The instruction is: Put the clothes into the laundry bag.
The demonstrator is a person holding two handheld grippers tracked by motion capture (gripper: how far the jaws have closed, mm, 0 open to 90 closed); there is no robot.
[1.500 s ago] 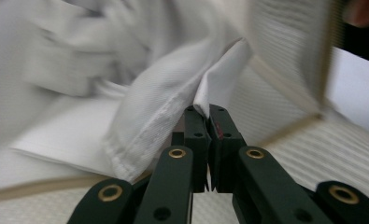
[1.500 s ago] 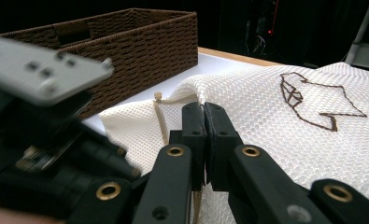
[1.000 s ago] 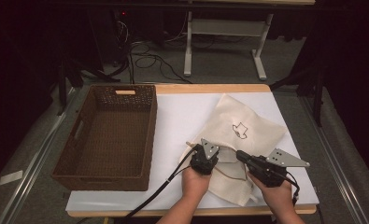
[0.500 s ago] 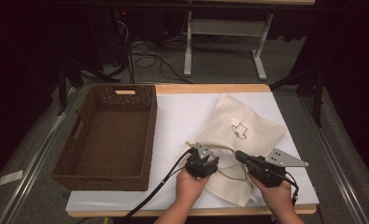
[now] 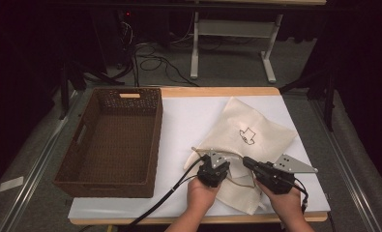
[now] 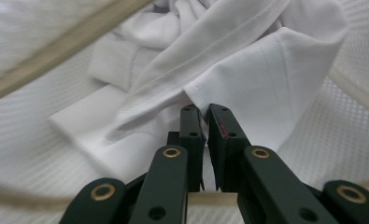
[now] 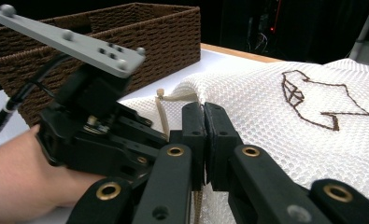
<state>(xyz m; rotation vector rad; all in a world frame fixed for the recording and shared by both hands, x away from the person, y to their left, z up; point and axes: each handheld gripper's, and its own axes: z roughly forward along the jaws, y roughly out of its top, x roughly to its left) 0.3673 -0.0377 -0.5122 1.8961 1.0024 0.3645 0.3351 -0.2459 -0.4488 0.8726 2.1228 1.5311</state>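
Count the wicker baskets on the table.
1. The brown wicker basket sits on the table's left side, left of the mesh bag; it also appears behind the bag in the right gripper view.

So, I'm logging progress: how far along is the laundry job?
Early. Done: the mesh laundry bag lies on the table with its mouth toward the person. In hand: the right gripper pinches the bag's rim, and the left gripper, whose jaws have just been closing, nips a fold of white garment inside the bag. Left: the wicker basket has nothing in it.
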